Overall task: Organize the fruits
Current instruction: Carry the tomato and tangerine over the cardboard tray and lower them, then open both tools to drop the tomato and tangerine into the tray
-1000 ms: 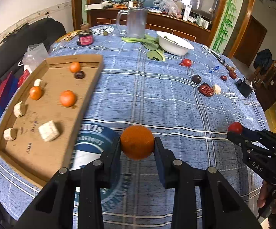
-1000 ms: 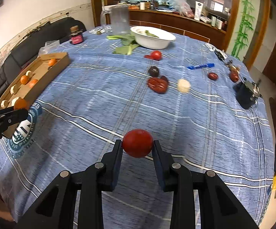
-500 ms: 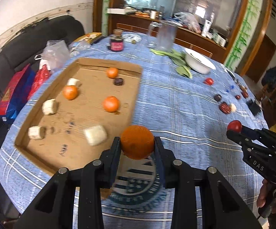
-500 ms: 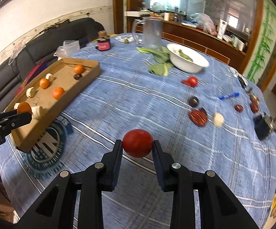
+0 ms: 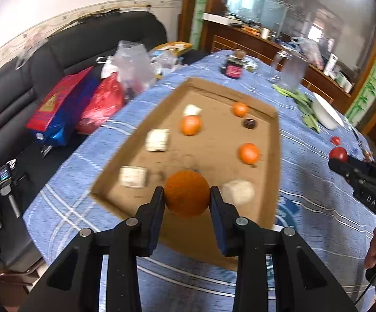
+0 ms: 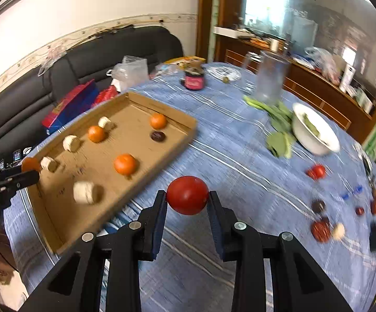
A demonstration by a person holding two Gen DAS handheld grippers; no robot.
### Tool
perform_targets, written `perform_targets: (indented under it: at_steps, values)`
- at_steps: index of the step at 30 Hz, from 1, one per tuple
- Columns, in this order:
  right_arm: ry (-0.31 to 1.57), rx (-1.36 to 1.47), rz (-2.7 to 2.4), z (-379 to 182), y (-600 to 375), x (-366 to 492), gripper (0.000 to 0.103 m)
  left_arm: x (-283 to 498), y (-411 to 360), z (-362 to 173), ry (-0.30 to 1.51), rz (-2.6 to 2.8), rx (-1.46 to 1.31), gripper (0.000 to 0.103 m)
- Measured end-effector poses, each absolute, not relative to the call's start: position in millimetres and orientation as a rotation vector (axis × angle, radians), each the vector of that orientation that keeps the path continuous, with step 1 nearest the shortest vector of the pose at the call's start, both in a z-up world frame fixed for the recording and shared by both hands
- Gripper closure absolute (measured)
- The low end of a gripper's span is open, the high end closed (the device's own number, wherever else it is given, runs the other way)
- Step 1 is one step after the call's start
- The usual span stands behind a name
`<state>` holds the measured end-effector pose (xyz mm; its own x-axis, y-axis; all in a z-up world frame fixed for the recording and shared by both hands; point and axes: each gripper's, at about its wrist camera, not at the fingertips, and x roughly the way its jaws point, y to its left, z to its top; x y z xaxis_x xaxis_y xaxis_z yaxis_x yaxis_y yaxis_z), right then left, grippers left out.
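My left gripper [image 5: 187, 197] is shut on an orange [image 5: 187, 193] and hangs over the near end of the cardboard tray [image 5: 275, 161]. In the tray lie three small oranges [image 5: 249, 153], several pale chunks [image 5: 158, 140] and a dark fruit [image 5: 250, 123]. My right gripper [image 6: 187, 199] is shut on a red tomato [image 6: 187, 195] above the blue checked cloth, just right of the tray [image 6: 185, 137]. The left wrist view shows the right gripper [image 5: 340, 160] at the right edge with the tomato [image 5: 338, 153]. The right wrist view shows the left gripper [image 6: 29, 173] at the left edge.
Loose fruits [image 6: 320, 230] and another tomato [image 6: 317, 171] lie at the right of the table. A white bowl [image 6: 315, 132], green leaves [image 6: 278, 140], a clear jug [image 6: 271, 80] and a dark jar [image 6: 194, 80] stand farther back. Bags [image 5: 89, 104] rest on the black sofa at left.
Both grippers have swung left across the table with their fruits still held. The left one has gone from over the cloth to over the tray; the tray now lies close beside the right one.
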<state>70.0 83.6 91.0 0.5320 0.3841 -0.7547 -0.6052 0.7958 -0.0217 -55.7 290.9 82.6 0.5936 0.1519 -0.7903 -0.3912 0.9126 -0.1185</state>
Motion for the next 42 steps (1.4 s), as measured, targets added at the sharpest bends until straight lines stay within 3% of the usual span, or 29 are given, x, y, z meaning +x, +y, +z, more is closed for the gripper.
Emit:
perform_targets:
  at_steps: [23, 42]
  values:
    - [0.873, -0.358, 0.733, 50, 217, 135, 0.069, -26, 325, 40, 0.970, 0.321, -0.330, 0.070]
    - [0.934, -0.397, 0.729, 18, 236, 153, 0.068, -21, 325, 32, 0.973, 0.299, -0.314, 0.068]
